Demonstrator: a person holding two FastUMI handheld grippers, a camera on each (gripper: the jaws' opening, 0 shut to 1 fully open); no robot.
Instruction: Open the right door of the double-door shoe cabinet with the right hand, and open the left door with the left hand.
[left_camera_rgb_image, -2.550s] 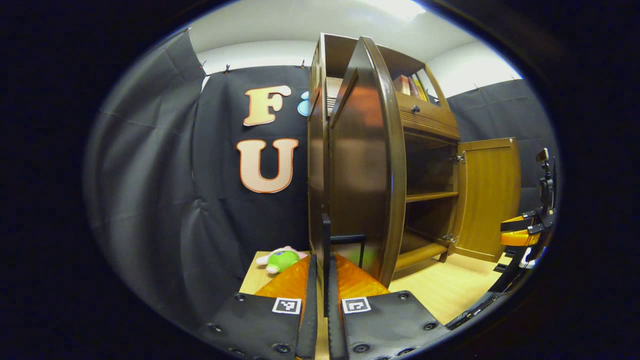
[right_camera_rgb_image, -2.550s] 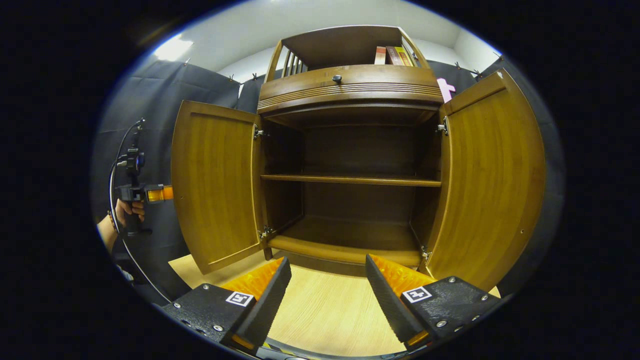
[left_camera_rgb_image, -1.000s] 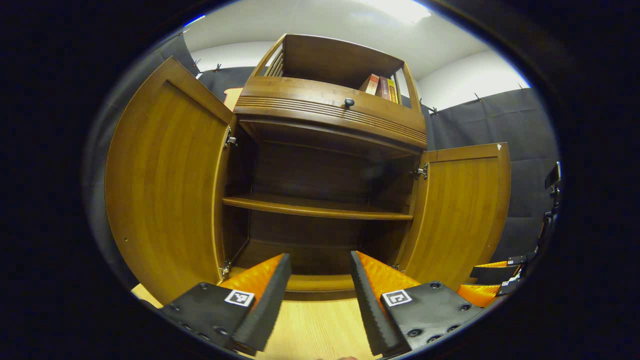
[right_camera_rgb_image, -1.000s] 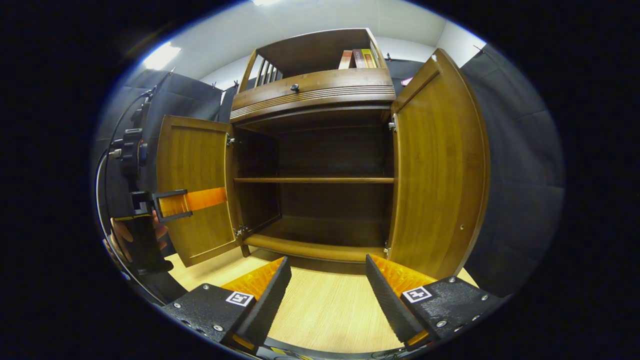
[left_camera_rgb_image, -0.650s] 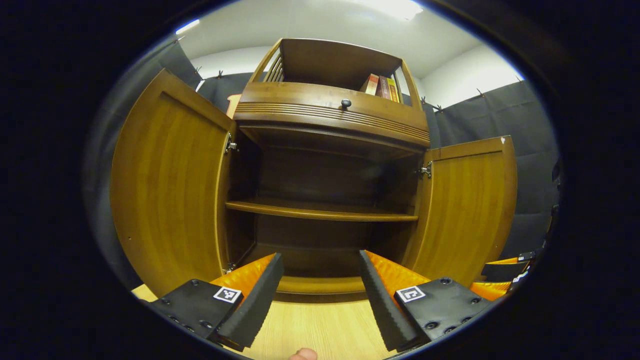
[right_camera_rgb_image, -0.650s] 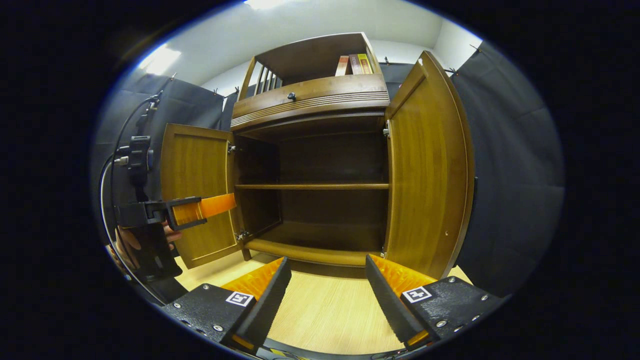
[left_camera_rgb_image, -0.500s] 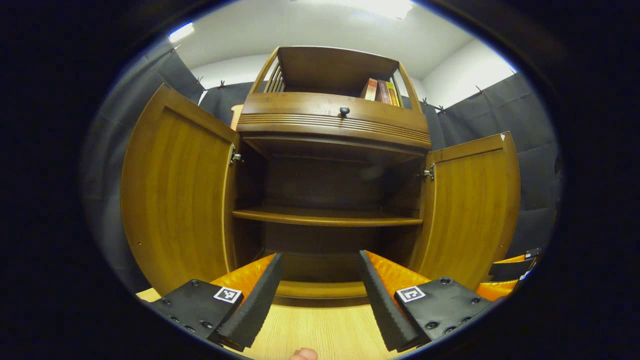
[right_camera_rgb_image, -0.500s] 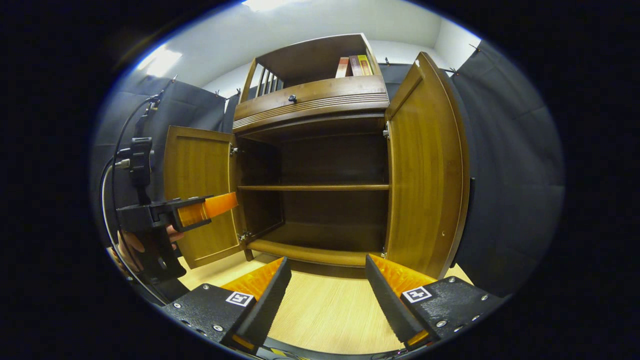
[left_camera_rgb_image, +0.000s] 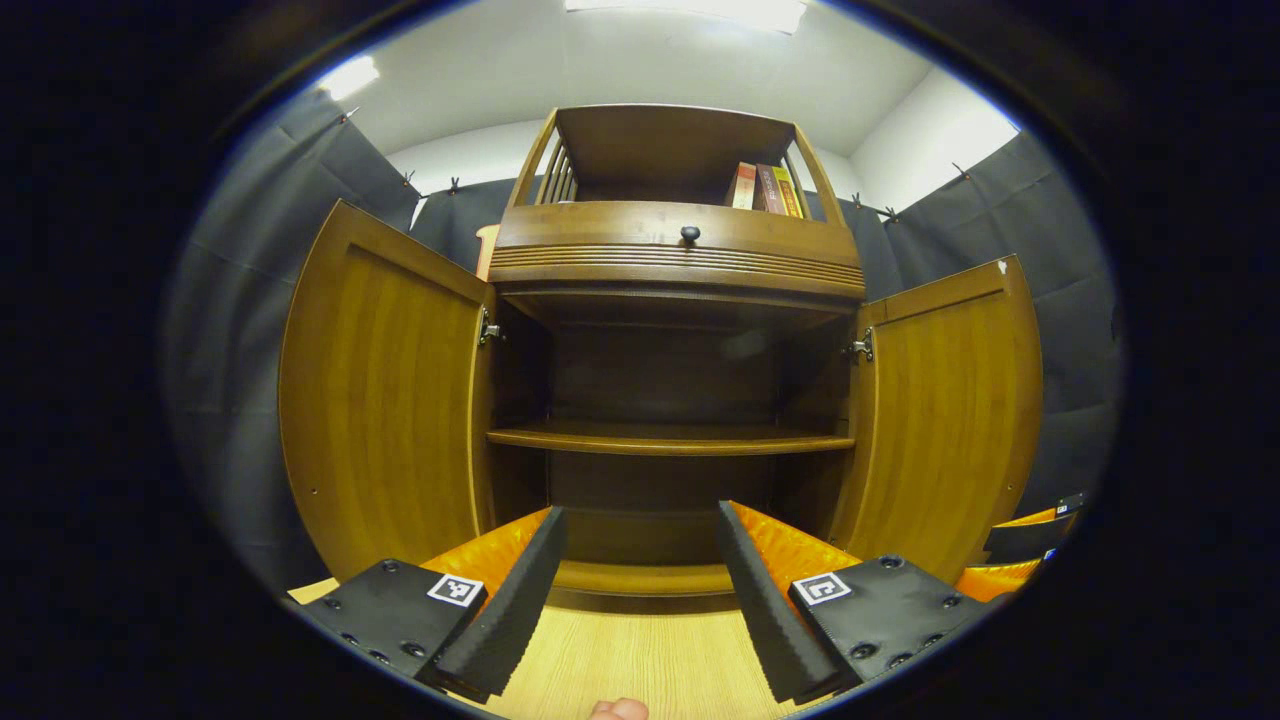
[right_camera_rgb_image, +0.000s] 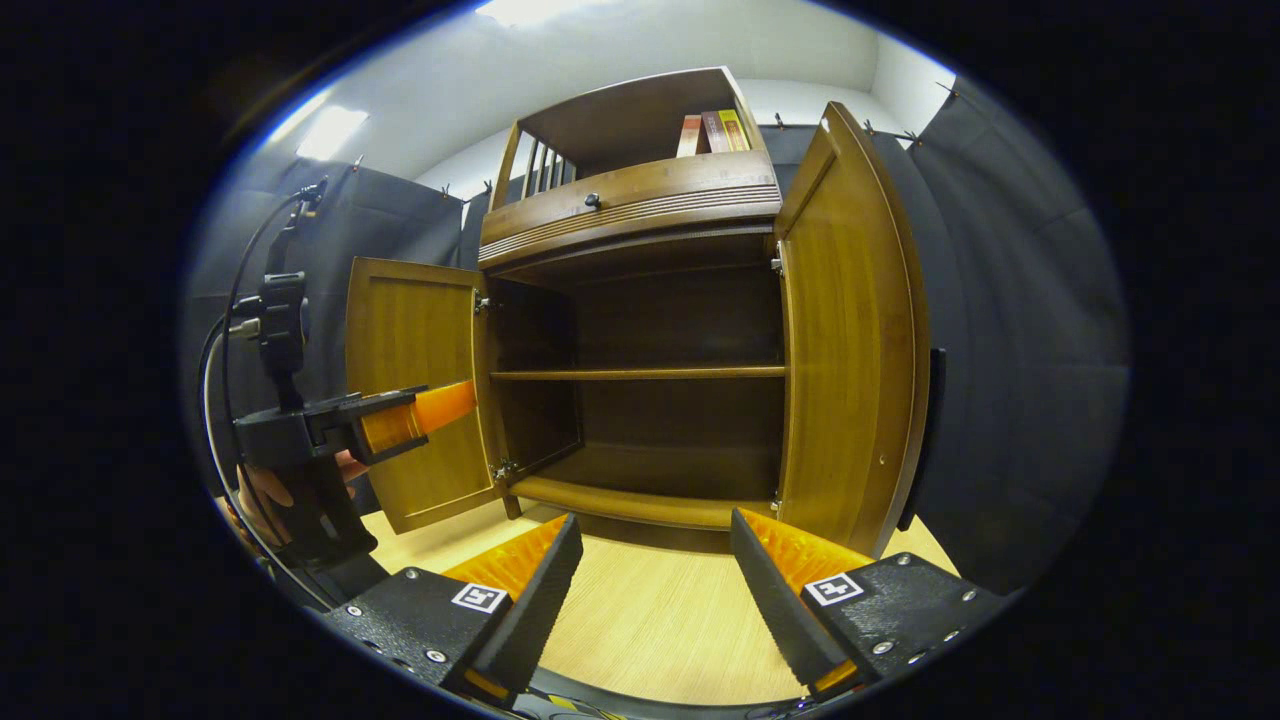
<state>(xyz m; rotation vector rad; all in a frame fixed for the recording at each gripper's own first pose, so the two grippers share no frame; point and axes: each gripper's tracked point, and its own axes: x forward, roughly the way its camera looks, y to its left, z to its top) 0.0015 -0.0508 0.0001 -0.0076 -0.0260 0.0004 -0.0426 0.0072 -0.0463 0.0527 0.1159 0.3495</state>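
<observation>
A: Cabinet (left_camera_rgb_image: 680, 250) — it stood on the pale wood floor (right_camera_rgb_image: 650, 620) straight ahead of both your grippers, and both its doors were swung wide when I looked. Was anything left for you to do?

B: By my reading, no. Your left door (left_camera_rgb_image: 385, 400) was turned out past square to the front, and your right door (left_camera_rgb_image: 945, 400) the same on the other side. The shelf (left_camera_rgb_image: 670, 438) and the bottom board were bare and fully exposed between them.

A: And what were you holding?

B: Nothing in either. Your left gripper (left_camera_rgb_image: 640, 590) had its jaws spread apart with only floor and the cabinet's base showing between them; it touched neither door. Your right gripper (right_camera_rgb_image: 655, 590) was likewise spread, gripping nothing, hanging in front of the opening and apart from the right door.

A: Could you see one gripper from the other?

B: Yes. In the right gripper view your left gripper showed off to the side, held in your hand (right_camera_rgb_image: 255, 490), near the left door's face but, as far as I could tell, not touching it.

A: So the job was finished?

B: I judged both openings done; you only had to draw back.
</observation>
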